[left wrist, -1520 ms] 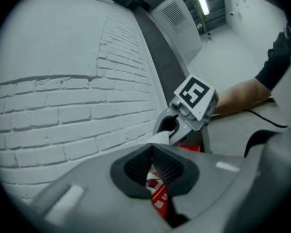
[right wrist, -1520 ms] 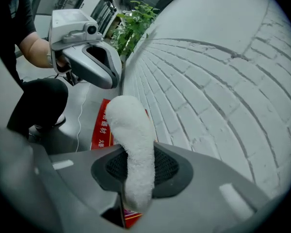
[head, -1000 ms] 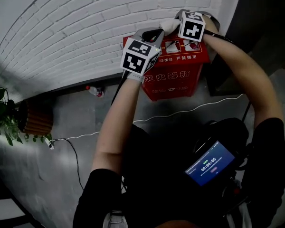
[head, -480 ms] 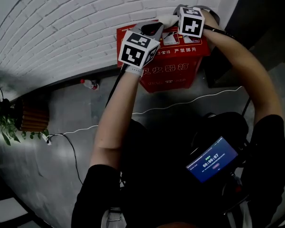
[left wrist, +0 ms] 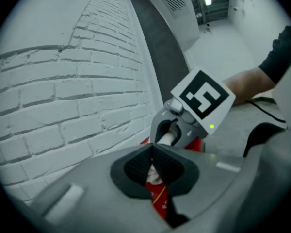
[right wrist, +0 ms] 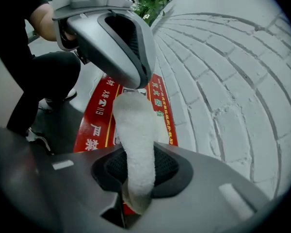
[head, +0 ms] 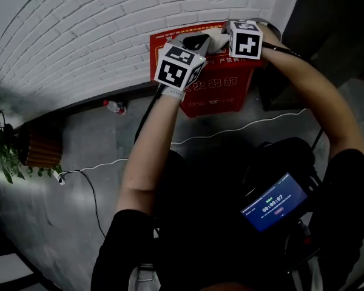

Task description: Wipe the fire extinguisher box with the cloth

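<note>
Head view first: red fire extinguisher box parked right against the white brick wall, down on the grey floor; both grippers up over its top, left gripper and right gripper nose to nose with the white cloth between them; can't read the jaws from up there, marker cubes in the way.

Over to the left gripper view: jaws of the left gripper pinched almost together on 1 end of the cloth, just a small white bit poking out between the pads; right gripper straight ahead with cloth tucked in its mouth too; sliver of the box below.

Right gripper view: much better look at the cloth; fat white roll clamped between the 2 jaws of the right gripper, reaching forward to the tip of the left gripper; lying over the box top, touching or just above, can't tell which; yellow and white print on the red.

Only in the head view: bottle at the wall base, white cable across the floor, lit phone screen near the person's waist.

Containers: brown pot off to the left, green plant right beside it, can't tell if rooted in it; box closed on top, contents out of sight.
</note>
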Demonstrator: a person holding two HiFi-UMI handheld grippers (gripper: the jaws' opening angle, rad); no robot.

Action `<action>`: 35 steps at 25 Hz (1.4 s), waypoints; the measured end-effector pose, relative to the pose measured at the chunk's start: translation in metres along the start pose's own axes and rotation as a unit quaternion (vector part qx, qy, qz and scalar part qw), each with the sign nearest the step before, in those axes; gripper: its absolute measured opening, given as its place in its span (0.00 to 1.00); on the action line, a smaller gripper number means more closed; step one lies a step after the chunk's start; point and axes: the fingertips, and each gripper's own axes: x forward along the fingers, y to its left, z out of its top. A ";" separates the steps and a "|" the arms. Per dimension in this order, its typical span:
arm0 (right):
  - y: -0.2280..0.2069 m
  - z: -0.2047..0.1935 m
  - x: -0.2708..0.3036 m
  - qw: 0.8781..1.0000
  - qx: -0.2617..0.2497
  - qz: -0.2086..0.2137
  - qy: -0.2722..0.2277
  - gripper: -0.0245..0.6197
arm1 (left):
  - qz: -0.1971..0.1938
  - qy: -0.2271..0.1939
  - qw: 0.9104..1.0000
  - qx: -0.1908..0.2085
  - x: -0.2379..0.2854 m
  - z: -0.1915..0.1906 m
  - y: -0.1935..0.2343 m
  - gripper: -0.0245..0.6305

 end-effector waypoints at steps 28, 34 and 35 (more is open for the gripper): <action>0.062 0.041 -0.175 0.921 0.225 -0.109 -0.299 0.19 | 0.054 -0.134 0.989 -0.011 -0.129 0.039 -0.055 0.04; 0.100 0.041 -0.199 0.848 0.320 -0.136 -0.399 0.19 | 0.067 -0.169 0.983 -0.027 -0.154 0.018 -0.079 0.04; 0.105 0.039 -0.197 0.836 0.336 -0.139 -0.411 0.19 | 0.068 -0.171 0.982 -0.038 -0.156 0.010 -0.082 0.04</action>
